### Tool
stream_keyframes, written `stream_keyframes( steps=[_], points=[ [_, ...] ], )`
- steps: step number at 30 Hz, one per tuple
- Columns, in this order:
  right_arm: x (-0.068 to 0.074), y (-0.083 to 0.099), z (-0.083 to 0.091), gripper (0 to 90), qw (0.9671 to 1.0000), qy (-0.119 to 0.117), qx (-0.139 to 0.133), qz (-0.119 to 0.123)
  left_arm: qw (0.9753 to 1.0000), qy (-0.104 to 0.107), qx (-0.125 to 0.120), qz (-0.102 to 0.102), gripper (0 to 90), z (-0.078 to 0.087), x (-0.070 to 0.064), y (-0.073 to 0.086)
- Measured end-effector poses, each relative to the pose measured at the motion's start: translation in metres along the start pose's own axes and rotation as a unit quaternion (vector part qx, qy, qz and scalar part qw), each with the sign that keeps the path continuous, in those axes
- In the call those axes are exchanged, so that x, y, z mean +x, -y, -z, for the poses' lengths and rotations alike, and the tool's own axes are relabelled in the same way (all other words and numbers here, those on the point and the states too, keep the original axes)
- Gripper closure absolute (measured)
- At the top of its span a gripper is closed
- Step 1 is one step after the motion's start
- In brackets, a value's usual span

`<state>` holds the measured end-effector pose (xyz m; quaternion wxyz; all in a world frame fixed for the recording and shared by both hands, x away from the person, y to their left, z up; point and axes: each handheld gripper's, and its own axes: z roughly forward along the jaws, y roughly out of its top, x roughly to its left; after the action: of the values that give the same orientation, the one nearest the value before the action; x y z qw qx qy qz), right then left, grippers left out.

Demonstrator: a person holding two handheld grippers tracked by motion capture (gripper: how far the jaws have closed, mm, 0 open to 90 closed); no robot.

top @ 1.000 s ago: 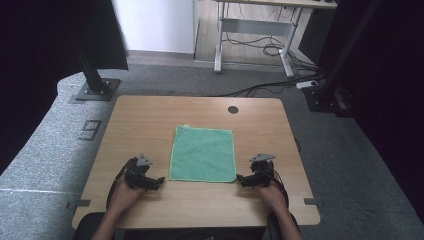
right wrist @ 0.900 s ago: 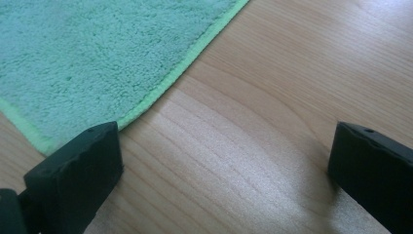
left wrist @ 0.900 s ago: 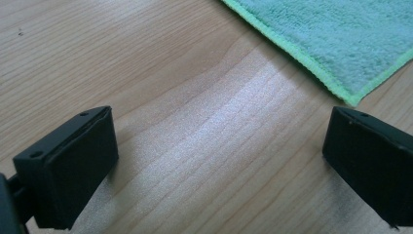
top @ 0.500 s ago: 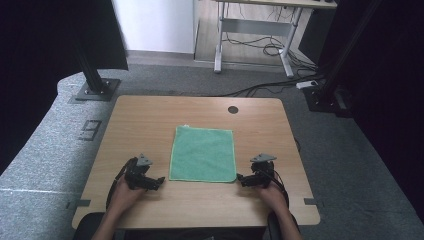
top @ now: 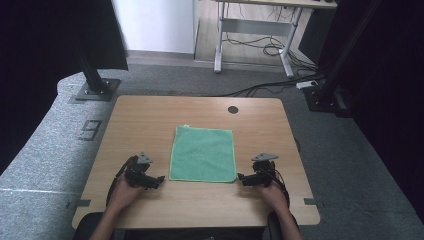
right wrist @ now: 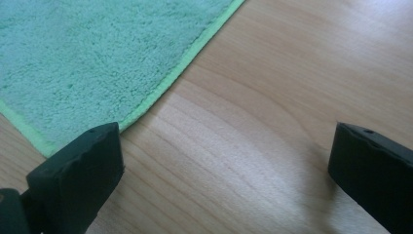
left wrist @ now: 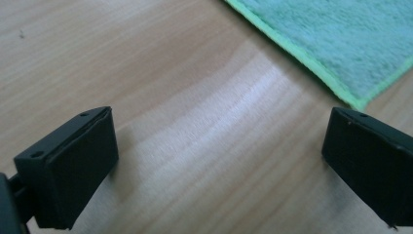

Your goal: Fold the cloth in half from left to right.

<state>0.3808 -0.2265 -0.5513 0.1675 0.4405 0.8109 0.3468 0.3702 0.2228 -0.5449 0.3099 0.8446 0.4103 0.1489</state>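
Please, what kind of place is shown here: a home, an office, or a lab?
Probably a lab or a recording workspace. A bare wooden table holds a single green cloth, black frame posts are fixed to the grey carpet, and cables lie under a second desk behind.

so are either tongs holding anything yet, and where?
Nothing held. Left tongs and right tongs are both open, resting on the table beside the near corners of the green cloth.
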Motion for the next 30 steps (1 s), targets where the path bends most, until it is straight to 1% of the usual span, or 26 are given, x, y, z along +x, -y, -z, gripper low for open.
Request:
stream_keyframes(
  steps=[1, 2, 3, 4, 5, 7, 8, 9, 10, 11, 12, 13, 14, 15, 16, 17, 18, 19, 20, 24, 26, 27, 28, 29, 30],
  points=[
    [0.0, 0.0, 0.0, 0.0, 1.0, 0.0, 0.0, 0.0, 1.0, 0.0, 0.0, 0.0, 0.0, 0.0, 0.0, 0.0],
    [0.0, -0.003, 0.004, 0.0, 1.0, 0.001, -0.006, -0.001, 1.0, -0.001, 0.0, -0.001, 0.0, 0.0, 0.002, -0.003],
    [0.0, -0.003, 0.004, 0.0, 1.0, 0.001, -0.006, -0.001, 1.0, -0.004, -0.004, 0.0, 0.0, 0.0, 0.003, -0.006],
    [0.0, -0.006, 0.008, 0.0, 0.9999, 0.0, -0.014, -0.004, 0.9999, -0.007, -0.008, 0.0, 0.0, 0.0, 0.004, -0.01],
    [0.0, -0.008, 0.01, 0.1, 0.9998, -0.001, -0.017, -0.004, 0.9999, -0.009, -0.012, 0.001, 0.0, 0.0, 0.005, -0.014],
    [0.002, -0.01, 0.012, 0.2, 0.9998, -0.002, -0.019, -0.005, 0.9998, -0.005, -0.02, 0.0, 0.0, -0.001, 0.006, -0.023],
    [0.005, -0.015, 0.014, 0.5, 0.9996, -0.012, -0.023, -0.014, 0.9997, -0.005, -0.025, -0.004, 0.0, -0.004, 0.006, -0.034],
    [0.005, -0.015, 0.014, 0.5, 0.9996, -0.012, -0.023, -0.014, 0.9997, -0.005, -0.025, -0.004, 0.0, -0.004, 0.006, -0.034],
    [0.007, -0.017, 0.015, 0.7, 0.9995, -0.015, -0.025, -0.013, 0.9996, -0.004, -0.028, -0.005, 0.0, -0.006, 0.006, -0.039],
    [0.01, -0.018, 0.014, 0.7, 0.9994, -0.017, -0.027, -0.011, 0.9995, -0.003, -0.03, -0.007, 0.0, -0.009, 0.006, -0.044],
    [0.015, -0.021, 0.013, 0.7, 0.9996, -0.017, -0.025, 0.001, 0.9994, -0.003, -0.033, -0.009, 0.0, -0.014, 0.005, -0.055],
    [0.015, -0.021, 0.013, 0.7, 0.9996, -0.017, -0.025, 0.001, 0.9994, -0.003, -0.033, -0.009, 0.0, -0.014, 0.005, -0.055],
    [0.02, -0.023, 0.012, 0.8, 0.9996, -0.019, -0.022, 0.007, 0.9993, -0.002, -0.035, -0.009, 0.0, -0.018, 0.006, -0.059],
    [0.02, -0.023, 0.012, 0.8, 0.9996, -0.019, -0.022, 0.007, 0.9993, -0.003, -0.035, -0.009, 0.0, -0.022, 0.005, -0.062],
    [0.024, -0.023, 0.009, 0.8, 0.9996, -0.018, -0.017, 0.013, 0.9994, -0.003, -0.034, -0.009, 0.0, -0.026, 0.005, -0.065],
    [0.024, -0.023, 0.009, 0.8, 0.9996, -0.018, -0.017, 0.013, 0.9994, -0.004, -0.034, -0.008, 0.0, -0.03, 0.005, -0.066],
    [0.026, -0.023, 0.007, 1.2, 0.9996, -0.016, -0.015, 0.016, 0.9995, -0.009, -0.028, -0.008, 0.0, -0.037, 0.005, -0.068],
    [0.026, -0.023, 0.007, 1.2, 0.9996, -0.016, -0.015, 0.016, 0.9995, -0.009, -0.028, -0.008, 0.0, -0.037, 0.005, -0.068],
    [0.028, -0.022, 0.005, 2.0, 0.9996, -0.016, -0.012, 0.018, 0.9996, -0.011, -0.023, -0.007, 0.0, -0.042, 0.005, -0.068],
    [0.029, -0.02, 0.002, 2.4, 0.9997, -0.012, -0.005, 0.022, 0.9998, -0.011, -0.016, -0.011, 0.0, -0.047, 0.004, -0.064],
    [0.03, -0.018, -0.002, 3.3, 0.9996, -0.006, 0.004, 0.028, 0.9997, -0.017, -0.005, -0.017, 0.0, -0.049, 0.002, -0.062],
    [0.03, -0.018, -0.002, 3.3, 0.9996, -0.006, 0.004, 0.028, 0.9996, -0.021, -0.002, -0.02, 0.0, -0.05, 0.002, -0.061],
    [0.031, -0.017, -0.005, 4.8, 0.9994, -0.002, 0.011, 0.032, 0.9997, -0.018, -0.005, -0.016, 0.5, -0.05, 0.002, -0.06],
    [0.031, -0.017, -0.005, 4.8, 0.9994, -0.002, 0.011, 0.032, 0.9997, -0.018, -0.004, -0.013, 0.5, -0.05, 0.002, -0.059],
    [0.032, -0.016, -0.007, 5.5, 0.9991, 0.004, 0.019, 0.038, 0.9998, -0.018, -0.004, -0.012, 0.8, -0.049, 0.001, -0.059]
  ],
)
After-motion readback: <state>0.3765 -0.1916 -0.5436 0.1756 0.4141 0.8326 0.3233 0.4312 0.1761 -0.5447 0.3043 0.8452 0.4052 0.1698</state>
